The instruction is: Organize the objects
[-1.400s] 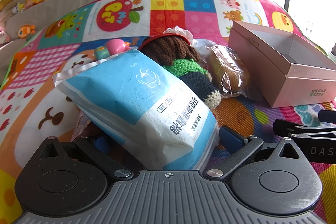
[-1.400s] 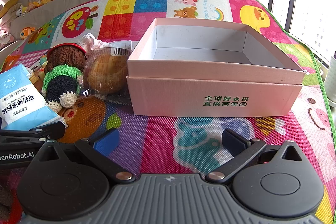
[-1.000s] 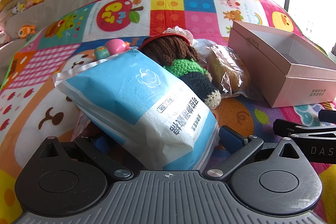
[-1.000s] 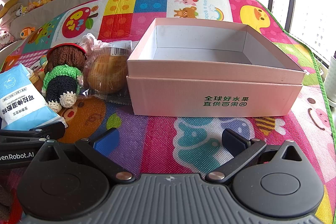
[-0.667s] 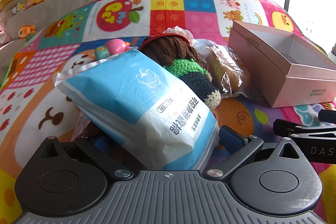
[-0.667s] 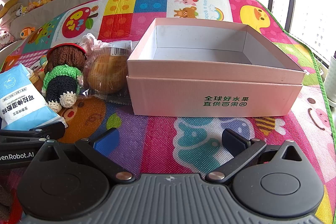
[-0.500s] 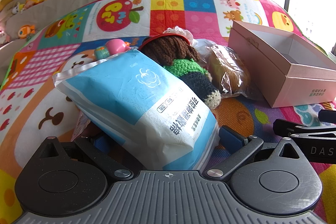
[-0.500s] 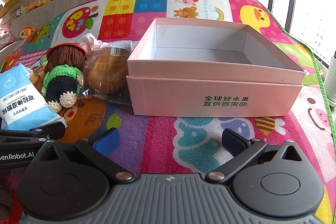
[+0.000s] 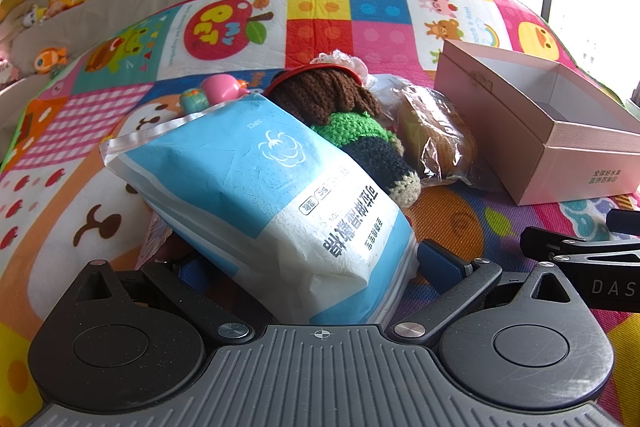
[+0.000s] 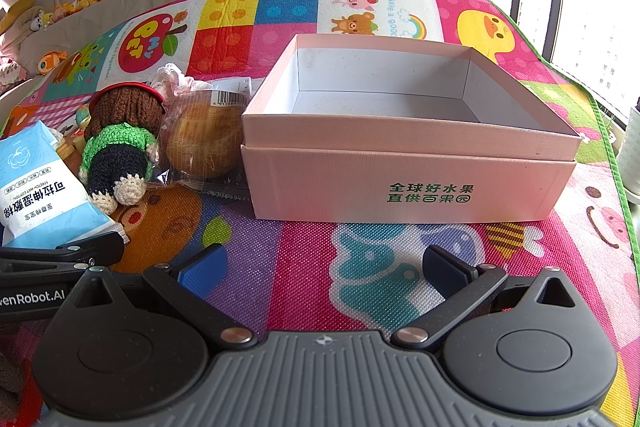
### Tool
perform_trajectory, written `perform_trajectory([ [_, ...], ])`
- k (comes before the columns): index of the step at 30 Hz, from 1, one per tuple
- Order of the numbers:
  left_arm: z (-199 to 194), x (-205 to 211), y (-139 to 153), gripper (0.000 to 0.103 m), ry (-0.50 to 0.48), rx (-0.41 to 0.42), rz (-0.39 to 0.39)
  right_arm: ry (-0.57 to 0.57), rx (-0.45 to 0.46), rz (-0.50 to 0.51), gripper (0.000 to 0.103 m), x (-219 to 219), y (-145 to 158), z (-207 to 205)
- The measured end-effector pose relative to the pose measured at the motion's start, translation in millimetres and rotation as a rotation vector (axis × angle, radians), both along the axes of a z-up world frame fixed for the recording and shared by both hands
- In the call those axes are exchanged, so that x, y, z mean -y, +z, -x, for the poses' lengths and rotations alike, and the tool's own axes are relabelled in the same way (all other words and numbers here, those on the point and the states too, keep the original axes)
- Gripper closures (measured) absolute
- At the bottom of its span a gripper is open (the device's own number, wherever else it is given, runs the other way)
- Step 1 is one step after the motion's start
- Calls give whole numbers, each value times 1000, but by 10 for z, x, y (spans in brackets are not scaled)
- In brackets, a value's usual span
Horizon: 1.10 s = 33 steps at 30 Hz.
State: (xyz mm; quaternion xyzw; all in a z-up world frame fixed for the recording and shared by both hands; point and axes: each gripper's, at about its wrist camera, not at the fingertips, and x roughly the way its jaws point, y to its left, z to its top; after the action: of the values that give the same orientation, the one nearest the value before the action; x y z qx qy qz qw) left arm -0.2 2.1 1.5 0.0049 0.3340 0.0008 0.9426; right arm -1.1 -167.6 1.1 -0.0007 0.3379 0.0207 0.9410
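A blue and white wipes pack [image 9: 276, 195] lies between the wide-open fingers of my left gripper [image 9: 316, 267], its near end against the gripper body; the pads sit apart from its sides. It also shows in the right wrist view [image 10: 38, 187]. Behind it lie a crocheted doll [image 9: 352, 131] and a wrapped bun [image 9: 436, 139]. An open, empty pink box [image 10: 404, 183] stands on the mat ahead of my right gripper [image 10: 324, 271], which is open and empty.
A pink and teal toy [image 9: 218, 89] lies behind the pack. The colourful play mat [image 9: 332, 23] covers the surface. A sofa with plush toys [image 9: 56, 3] runs along the far left. Windows [image 10: 592, 19] are at the right.
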Motion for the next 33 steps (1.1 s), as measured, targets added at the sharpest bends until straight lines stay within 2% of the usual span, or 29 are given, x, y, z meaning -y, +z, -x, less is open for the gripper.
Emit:
perform_trajectory([
  [33,8,25,4,0,-1,0,-9,16,-3,-14,0,39,-20,4],
])
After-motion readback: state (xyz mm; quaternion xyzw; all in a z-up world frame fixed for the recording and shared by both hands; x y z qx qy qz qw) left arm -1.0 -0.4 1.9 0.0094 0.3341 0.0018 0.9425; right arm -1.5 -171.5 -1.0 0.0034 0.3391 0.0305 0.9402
